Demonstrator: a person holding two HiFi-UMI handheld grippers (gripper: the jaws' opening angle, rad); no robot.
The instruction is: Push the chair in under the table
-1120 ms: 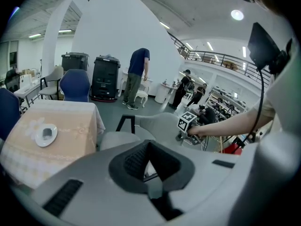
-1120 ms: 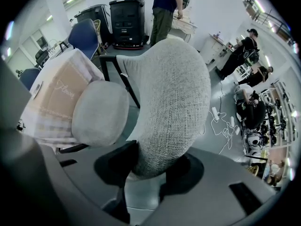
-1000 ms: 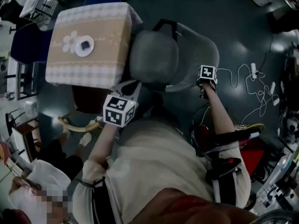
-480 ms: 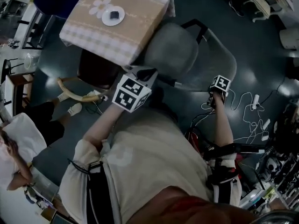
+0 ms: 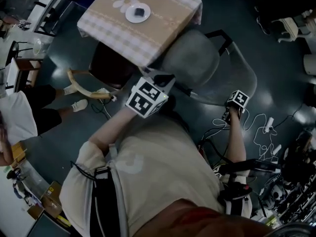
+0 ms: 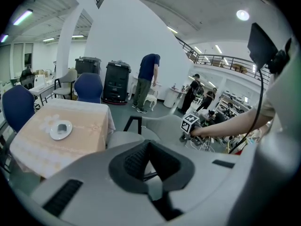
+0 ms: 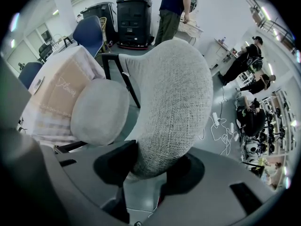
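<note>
The grey fabric chair [image 5: 190, 63] sits with its seat at the corner of the beige cloth-covered table [image 5: 133, 46], which lies beyond it from both grippers; the right gripper [image 7: 149, 168], jaws just eased wider, clasps the backrest rim, the left gripper [image 6: 148, 154] closed and empty

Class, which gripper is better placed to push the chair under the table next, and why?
Right. The right gripper grips the chair back between its jaws, on the side away from the table, so it can likely push straight in. The left gripper is shut and empty.

Steep overhead, two close chair [image 5: 197, 63] views
</note>
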